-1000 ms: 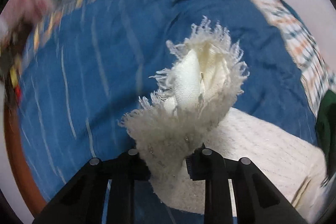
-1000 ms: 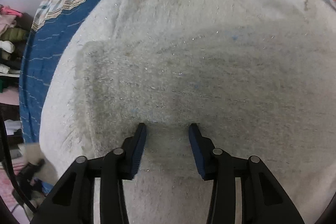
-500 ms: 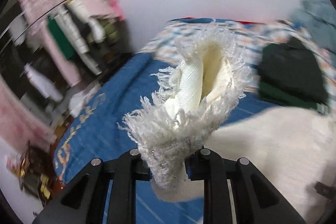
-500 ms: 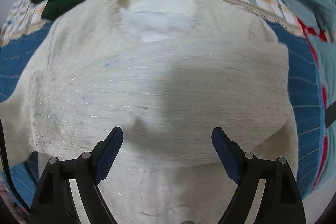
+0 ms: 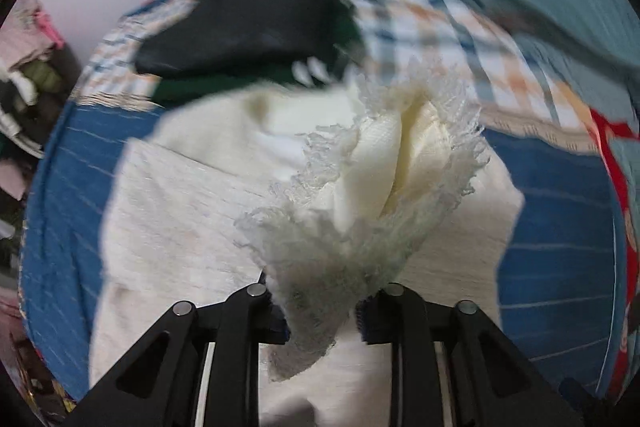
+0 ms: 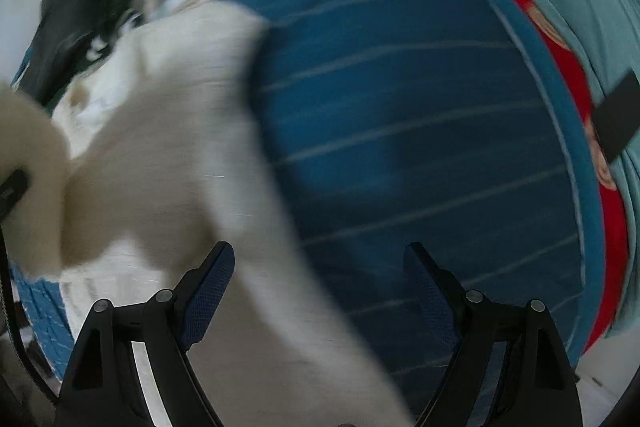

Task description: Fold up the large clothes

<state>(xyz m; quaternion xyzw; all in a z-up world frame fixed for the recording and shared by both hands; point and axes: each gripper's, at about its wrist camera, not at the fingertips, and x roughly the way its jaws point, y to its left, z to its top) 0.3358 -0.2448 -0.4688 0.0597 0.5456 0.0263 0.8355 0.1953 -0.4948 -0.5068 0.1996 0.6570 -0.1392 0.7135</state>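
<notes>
pinching the fringed cuff point(image 5: 360, 227) of the cream sweater point(image 5: 180, 207) in my left gripper point(image 5: 320, 315), its jaws just easing slightly, i hold it above the garment spread on the blue bedspread point(image 6: 400, 147). my right gripper point(image 6: 320, 291) gapes empty, sweater edge at its 9 o'clock.

The sweater point(image 5: 192, 211) lay on the bed point(image 5: 560, 227), a dark garment pile point(image 5: 248, 23) behind it, and a clothes shelf point(image 5: 28, 67) left of the bed.
</notes>
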